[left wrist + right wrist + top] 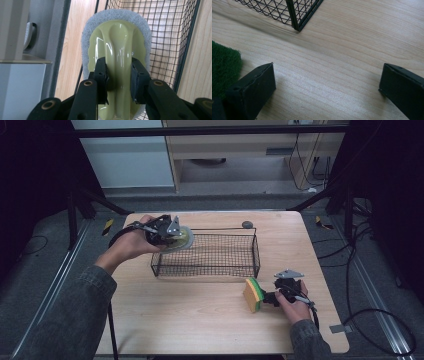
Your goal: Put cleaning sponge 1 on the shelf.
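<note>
Fig.: sorting of cleaning items into wire basket (210,254), mid-bench. L gripper (167,234) is held raised at the basket's left end; its jaws are closed tight on the central ridge of a pale-green scrub pad (117,50) w/ a white fleece rim, as seen in the left gripper view. The pad is carried off the bench (200,320), at the basket's left rim, not yet inside. R gripper (272,296) is held low near the bench, just beside a yellow-green sponge (253,294) standing on edge right of the basket's front corner; its jaws are spread wide w/ nothing between them, the sponge's green face lying just outside one jaw. Step judged in hand: placing of pad. Next move calls for pad to be carried over the rim, lowered, then released; sponge to be straddled before closing.
</note>
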Available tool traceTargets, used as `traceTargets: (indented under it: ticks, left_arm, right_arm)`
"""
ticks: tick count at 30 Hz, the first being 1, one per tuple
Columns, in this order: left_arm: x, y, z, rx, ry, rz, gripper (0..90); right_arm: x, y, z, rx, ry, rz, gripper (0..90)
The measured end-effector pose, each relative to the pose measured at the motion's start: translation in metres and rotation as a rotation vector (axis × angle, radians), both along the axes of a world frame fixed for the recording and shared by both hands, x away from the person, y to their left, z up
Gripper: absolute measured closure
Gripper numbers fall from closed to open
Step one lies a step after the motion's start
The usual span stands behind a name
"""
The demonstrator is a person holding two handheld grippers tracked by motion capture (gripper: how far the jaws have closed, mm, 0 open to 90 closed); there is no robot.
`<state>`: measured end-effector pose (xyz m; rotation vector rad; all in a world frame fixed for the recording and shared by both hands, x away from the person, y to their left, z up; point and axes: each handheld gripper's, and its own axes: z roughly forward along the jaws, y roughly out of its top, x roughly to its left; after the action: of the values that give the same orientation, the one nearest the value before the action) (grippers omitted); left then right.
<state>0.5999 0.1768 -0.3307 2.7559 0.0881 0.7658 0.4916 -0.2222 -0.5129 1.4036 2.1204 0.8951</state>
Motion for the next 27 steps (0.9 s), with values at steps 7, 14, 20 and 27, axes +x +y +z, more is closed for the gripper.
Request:
traceTargets:
  ticks: [7, 14, 20, 27]
  left_arm:
    - [0.001, -0.008, -0.009, 0.038, 0.009, -0.019, 70.4]
    - [0.009, -0.003, -0.020, 0.049, 0.031, -0.014, 70.4]
    - [0.012, 0.001, -0.032, 0.053, 0.058, -0.011, 70.4]
    - [0.013, 0.005, -0.043, 0.055, 0.081, -0.002, 70.4]
  right_arm:
    - [0.000, 0.000, 0.000, -0.002, 0.000, 0.001, 0.7]
    - [0.000, 0.000, 0.000, 0.000, 0.001, 0.001, 0.7]
    - [0.000, 0.000, 0.000, -0.001, 0.001, 0.002, 0.7]
    - [0.000, 0.001, 0.000, 0.002, -0.002, 0.000, 0.7]
